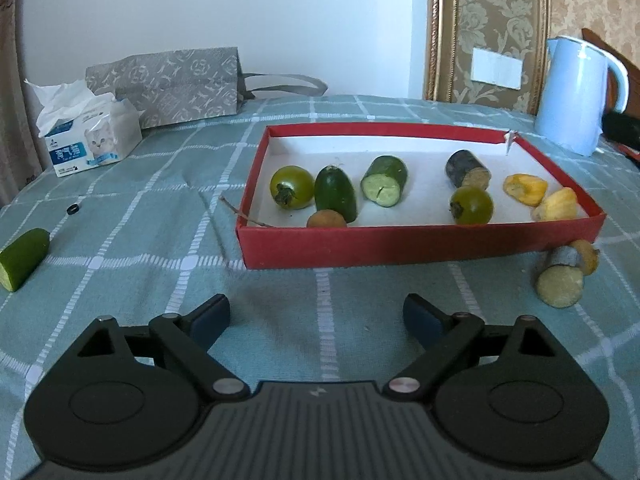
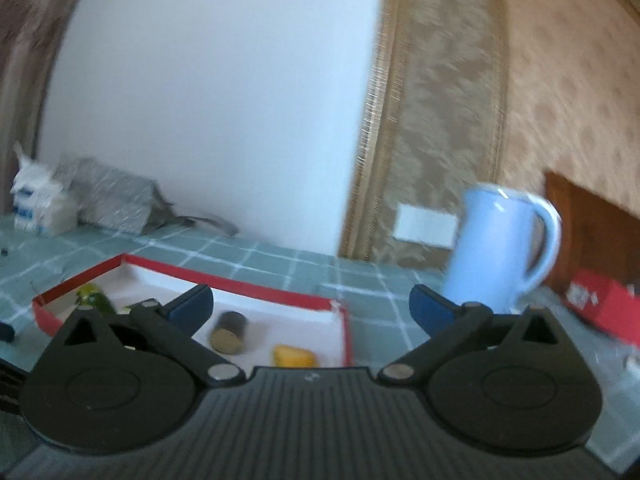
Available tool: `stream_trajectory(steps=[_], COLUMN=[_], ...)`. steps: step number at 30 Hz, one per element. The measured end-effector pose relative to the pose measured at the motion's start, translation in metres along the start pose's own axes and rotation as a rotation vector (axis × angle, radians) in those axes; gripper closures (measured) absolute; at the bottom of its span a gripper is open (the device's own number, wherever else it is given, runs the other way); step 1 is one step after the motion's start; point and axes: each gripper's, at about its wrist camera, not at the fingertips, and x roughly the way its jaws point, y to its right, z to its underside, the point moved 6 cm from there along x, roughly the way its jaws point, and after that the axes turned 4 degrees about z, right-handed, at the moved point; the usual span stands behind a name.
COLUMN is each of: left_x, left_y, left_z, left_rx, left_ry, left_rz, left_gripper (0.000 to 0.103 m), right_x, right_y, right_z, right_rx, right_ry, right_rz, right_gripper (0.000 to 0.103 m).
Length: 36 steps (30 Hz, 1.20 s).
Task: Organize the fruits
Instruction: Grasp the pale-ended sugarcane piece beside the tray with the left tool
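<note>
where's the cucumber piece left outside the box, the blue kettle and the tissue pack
cucumber piece [image 1: 25,257], left wrist view, on its green skin
blue kettle [image 1: 572,92], left wrist view, middle of its body
tissue pack [image 1: 93,141], left wrist view, on the front with the cat print

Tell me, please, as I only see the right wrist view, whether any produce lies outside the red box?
Observer: Yes, a cut cucumber piece lies on the cloth, far left of the red box.
Operator: Anything else out there?
Observer: A dark-skinned cut piece rests by the box's near right corner.
Operator: Is the left gripper holding something?
Observer: No, the left gripper is open and empty.
</note>
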Motion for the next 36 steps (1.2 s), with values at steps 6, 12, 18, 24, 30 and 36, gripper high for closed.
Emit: stream_trajectory(steps=[6, 12, 18, 24, 30, 36], left_x=[-0.02, -0.027, -0.02, -0.004, 0.012, 0.016], left_y=[0.017, 0.063, 0.102, 0.121, 0.127, 0.133], left_z=[0.002, 0.001, -0.004, -0.009, -0.012, -0.007], left_rx=[0.011, 0.111, 0.23, 0.25, 0.253, 0.287], left_ry=[0.058, 0.09, 0.106, 0.061, 0.017, -0.014], left_rz=[0.103, 0.17, 0.191, 0.275, 0.317, 0.347], left_gripper=[0.009, 0.009, 0.009, 0.009, 0.025, 0.055], right_x=[0.014, 0.01, 0.011, 0.011, 0.009, 0.009], right_y=[0.053, 0.068, 0.076, 0.088, 0.084, 0.078], right_z=[0.035, 0.035, 0.039, 0.043, 0.042, 0.041], right_rx=[0.142, 0.23, 0.321, 0.423, 0.411, 0.398], right_ry=[-0.155, -0.139, -0.176, -0.191, -0.184, -0.196], right_rz=[0.088, 0.104, 0.059, 0.032, 0.022, 0.005], right_gripper=[0.0, 0.0, 0.0, 0.0, 0.0, 0.0])
